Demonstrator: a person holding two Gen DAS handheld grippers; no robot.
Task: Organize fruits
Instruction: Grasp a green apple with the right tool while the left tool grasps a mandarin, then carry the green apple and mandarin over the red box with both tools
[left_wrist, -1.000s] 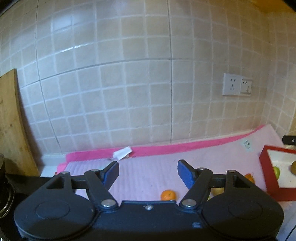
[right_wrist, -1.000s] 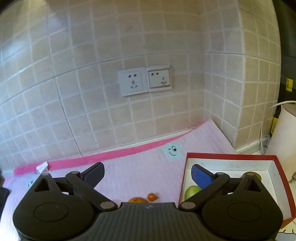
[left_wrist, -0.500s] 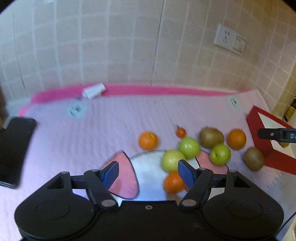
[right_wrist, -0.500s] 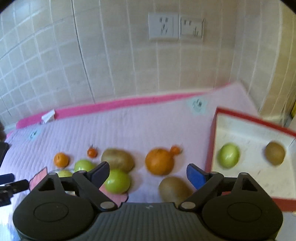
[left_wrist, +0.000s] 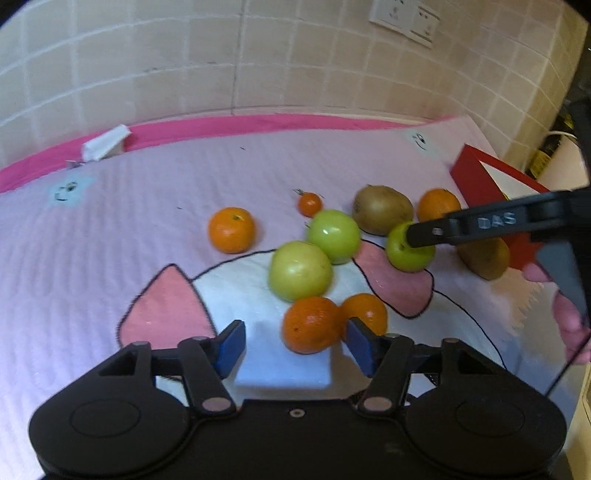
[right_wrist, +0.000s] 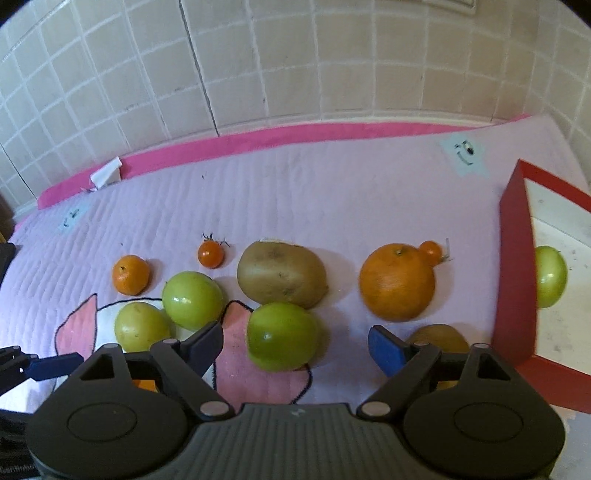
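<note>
- Closing in the last moment, the left gripper (left_wrist: 293, 345) has its jaws half-narrow around a near orange (left_wrist: 311, 325), which sits between them against the right pad; the left pad is still apart from it.
- A second orange (left_wrist: 365, 314) touches this one just beyond the right jaw, so a shut jaw could push it and make it roll.
- The right gripper (right_wrist: 295, 341) has jaws wide, lately narrowing, with a green fruit (right_wrist: 282, 336) between them, not yet pressed.
- A kiwi (right_wrist: 280, 275) touching behind could be knocked away.
- The red box (right_wrist: 511, 280), where one green fruit already lies, stands well right of the right jaws.

Four oranges (left_wrist: 231, 229), four green fruits (right_wrist: 192, 299) (one inside the red box (right_wrist: 511, 266)), two kiwis (right_wrist: 280, 273), two cherry tomatoes (right_wrist: 210, 253).
</note>
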